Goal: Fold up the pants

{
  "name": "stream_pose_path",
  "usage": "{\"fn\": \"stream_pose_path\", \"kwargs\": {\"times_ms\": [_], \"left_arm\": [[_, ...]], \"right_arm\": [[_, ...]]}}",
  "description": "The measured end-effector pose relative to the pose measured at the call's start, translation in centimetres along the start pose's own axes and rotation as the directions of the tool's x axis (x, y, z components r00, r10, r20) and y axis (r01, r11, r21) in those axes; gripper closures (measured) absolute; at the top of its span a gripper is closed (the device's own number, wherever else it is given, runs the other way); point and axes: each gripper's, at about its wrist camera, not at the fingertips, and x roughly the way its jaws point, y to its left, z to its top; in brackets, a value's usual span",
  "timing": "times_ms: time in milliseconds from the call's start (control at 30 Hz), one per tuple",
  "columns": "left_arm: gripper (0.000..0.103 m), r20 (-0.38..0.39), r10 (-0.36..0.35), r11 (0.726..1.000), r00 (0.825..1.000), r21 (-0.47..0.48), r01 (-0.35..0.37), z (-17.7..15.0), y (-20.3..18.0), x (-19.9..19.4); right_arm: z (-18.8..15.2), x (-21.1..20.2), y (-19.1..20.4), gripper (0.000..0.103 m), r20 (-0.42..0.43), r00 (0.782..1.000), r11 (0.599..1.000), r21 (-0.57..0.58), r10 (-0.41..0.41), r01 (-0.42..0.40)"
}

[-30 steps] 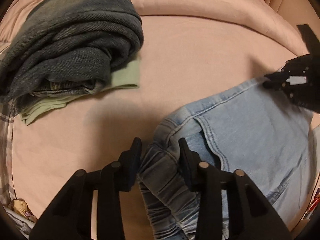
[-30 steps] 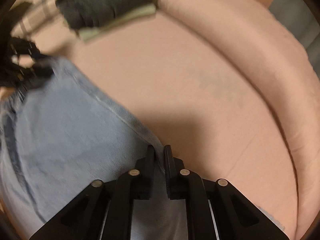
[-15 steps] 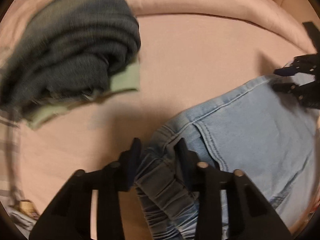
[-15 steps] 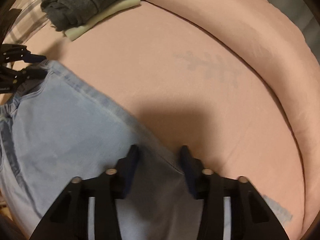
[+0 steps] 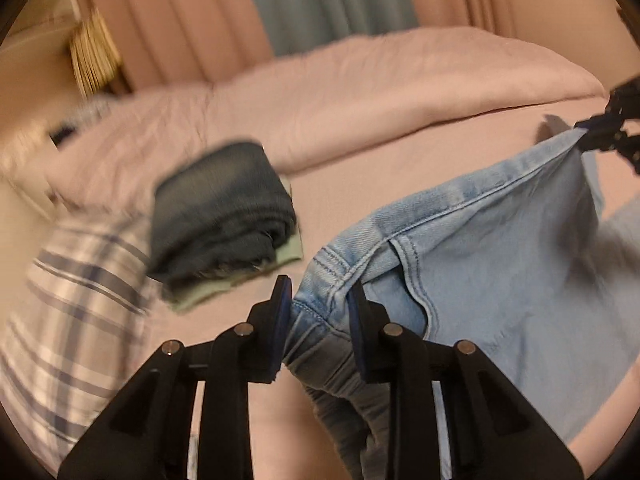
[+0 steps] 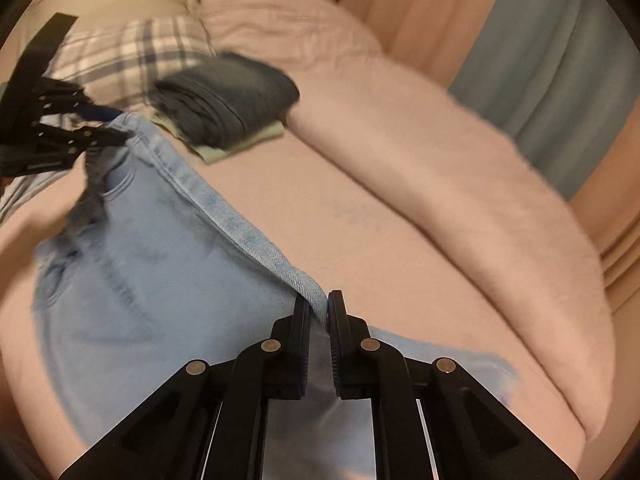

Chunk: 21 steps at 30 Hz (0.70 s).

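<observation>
Light blue jeans [image 5: 500, 264] hang stretched between my two grippers above the pink bed. My left gripper [image 5: 320, 300] is shut on the bunched waistband corner. It also shows at the left of the right wrist view [image 6: 120, 130]. My right gripper [image 6: 319, 308] is shut on the other end of the jeans' [image 6: 140, 272] top edge, and shows at the right edge of the left wrist view [image 5: 588, 136]. The lower part of the jeans drapes down below both grippers, partly hidden.
A folded stack of dark jeans [image 5: 220, 212] on a pale green garment [image 5: 288, 252] lies on the pink bed sheet [image 6: 400, 240]. A plaid pillow [image 5: 80, 300] sits to its left. A pink duvet roll [image 5: 380, 92] and curtains [image 5: 320, 0] lie behind.
Both grippers have lifted the jeans off the bed and tilted up, so the curtains and duvet now show. My right gripper, open half a second ago, has shut on the jeans' edge.
</observation>
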Motion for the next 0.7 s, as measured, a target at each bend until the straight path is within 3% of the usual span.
{"fn": "stream_pose_path", "kwargs": {"times_ms": [100, 200, 300, 367, 433, 567, 700], "left_arm": [[0.076, 0.08, 0.038, 0.997, 0.996, 0.058, -0.043, -2.6, -2.2, -4.2], [0.076, 0.1, 0.069, 0.98, 0.993, 0.179, -0.087, -7.2, -4.5, -5.5], [0.076, 0.033, 0.042, 0.964, 0.999, 0.262, -0.049, -11.6, -6.4, -4.9], [0.076, -0.013, 0.029, 0.958, 0.999, 0.286, -0.024, -13.8, -7.5, -4.4], [0.076, -0.027, 0.072, 0.938, 0.997, 0.342, -0.058, -15.5, -8.7, -3.7], [0.076, -0.029, 0.117, 0.901, 0.993, 0.424, -0.094, -16.8, -9.8, -2.6], [0.075, 0.014, 0.139, 0.924, 0.99, 0.359, -0.134, -15.9, -7.8, -3.0]], "right_arm": [[-0.5, -2.6, 3.5, 0.093, 0.055, 0.997, 0.997, -0.052, -0.055, 0.058], [-3.8, -4.8, 7.0, 0.093, 0.054, 0.998, 0.996, -0.082, -0.036, 0.04], [-8.3, -3.4, 11.5, 0.093, -0.028, 1.0, 0.982, -0.19, 0.002, -0.007], [-10.2, -1.7, 13.3, 0.093, -0.107, 0.992, 0.979, -0.188, 0.063, -0.083], [-11.7, -0.2, 14.3, 0.093, -0.146, 0.987, 0.974, -0.206, 0.063, -0.093], [-11.4, 1.9, 14.2, 0.093, -0.17, 0.982, 0.976, -0.185, 0.083, -0.114], [-9.4, 0.8, 13.4, 0.093, -0.118, 0.992, 0.981, -0.18, 0.051, -0.072]]}}
